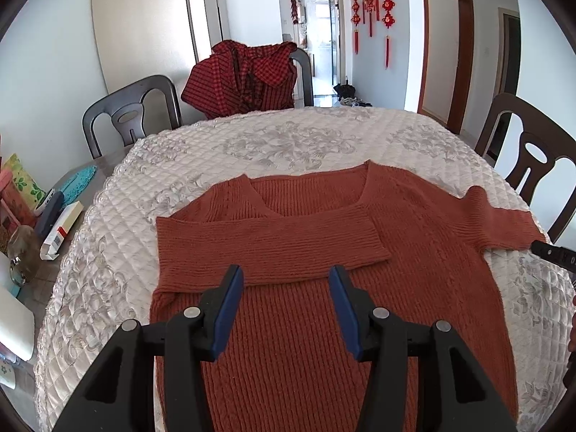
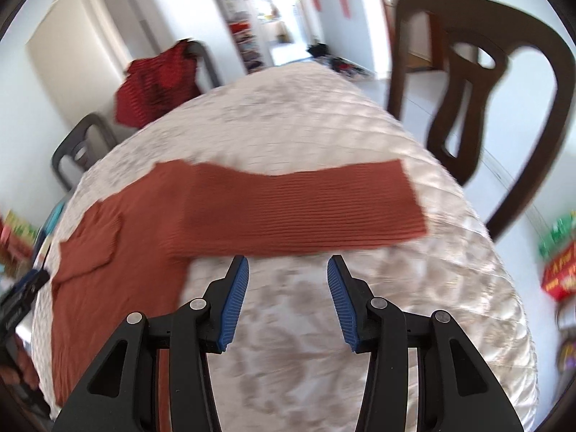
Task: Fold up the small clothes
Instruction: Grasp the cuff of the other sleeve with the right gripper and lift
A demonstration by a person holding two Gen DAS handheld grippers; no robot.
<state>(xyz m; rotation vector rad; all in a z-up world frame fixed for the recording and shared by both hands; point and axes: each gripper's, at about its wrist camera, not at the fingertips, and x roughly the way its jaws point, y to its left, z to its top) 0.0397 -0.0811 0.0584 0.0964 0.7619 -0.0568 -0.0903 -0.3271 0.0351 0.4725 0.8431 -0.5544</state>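
Rust-orange ribbed sweater lies flat on the quilted cream tabletop, one sleeve folded across its chest, the other sleeve stretched out sideways. The left hand-held gripper hovers over the sweater's body, jaws apart and empty. The right hand-held gripper, also spread wide, hangs just short of the outstretched sleeve. A red checked garment drapes a chair beyond.
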